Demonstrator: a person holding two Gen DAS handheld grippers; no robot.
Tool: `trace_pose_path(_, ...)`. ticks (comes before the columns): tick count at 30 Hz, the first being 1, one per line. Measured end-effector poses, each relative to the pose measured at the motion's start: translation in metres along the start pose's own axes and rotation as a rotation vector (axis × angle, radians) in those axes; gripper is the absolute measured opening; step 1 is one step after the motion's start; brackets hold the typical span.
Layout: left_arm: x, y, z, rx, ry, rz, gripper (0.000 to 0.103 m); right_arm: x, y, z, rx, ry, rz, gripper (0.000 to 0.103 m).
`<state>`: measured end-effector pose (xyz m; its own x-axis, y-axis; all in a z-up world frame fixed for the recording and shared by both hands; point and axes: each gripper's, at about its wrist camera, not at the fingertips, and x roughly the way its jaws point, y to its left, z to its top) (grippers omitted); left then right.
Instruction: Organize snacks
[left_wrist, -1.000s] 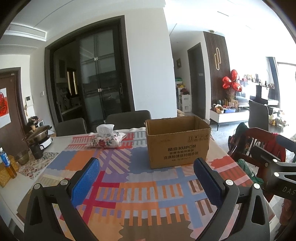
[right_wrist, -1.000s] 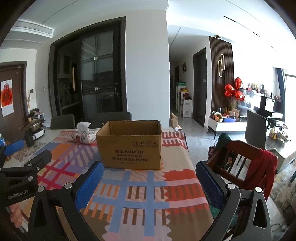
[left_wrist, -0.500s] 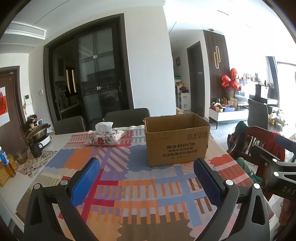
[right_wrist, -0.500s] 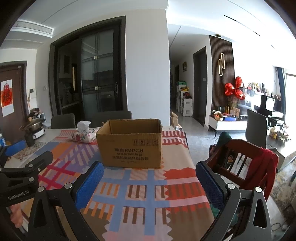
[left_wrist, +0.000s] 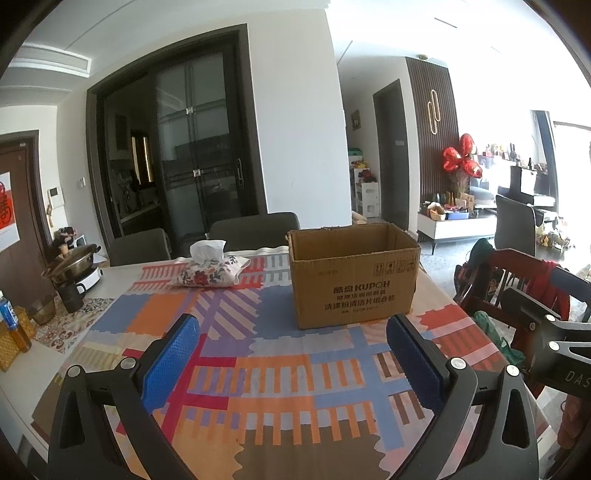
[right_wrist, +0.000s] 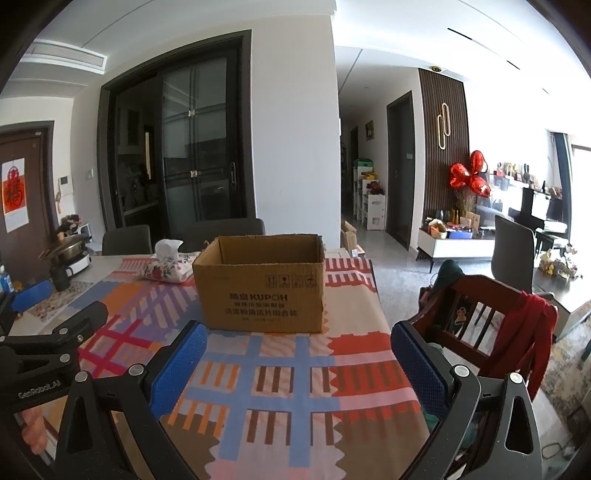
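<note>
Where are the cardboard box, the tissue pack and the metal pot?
cardboard box (left_wrist: 352, 286): left wrist view, printed front wall.
tissue pack (left_wrist: 210, 272): left wrist view, floral cover.
metal pot (left_wrist: 72, 258): left wrist view, its side wall.

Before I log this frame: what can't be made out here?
- Cardboard box contents: both wrist views, its front wall hides the floor inside.
- Snacks: none visible in either view.
- Small print under KUPOH: too small to read.
- Table's near edge: hidden by the left gripper and right gripper.
</note>
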<state>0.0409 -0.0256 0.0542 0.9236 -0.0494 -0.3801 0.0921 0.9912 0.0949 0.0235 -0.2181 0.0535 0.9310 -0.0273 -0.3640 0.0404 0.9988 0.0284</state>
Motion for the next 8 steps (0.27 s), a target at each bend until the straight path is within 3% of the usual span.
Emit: trace_pose_path(8, 0.0003, 0.0001, 0.0004, 0.001, 0.000, 0.001, 0.103, 0.0005, 0.0004, -0.0015, -0.001, 0.003, 0.004, 0.101)
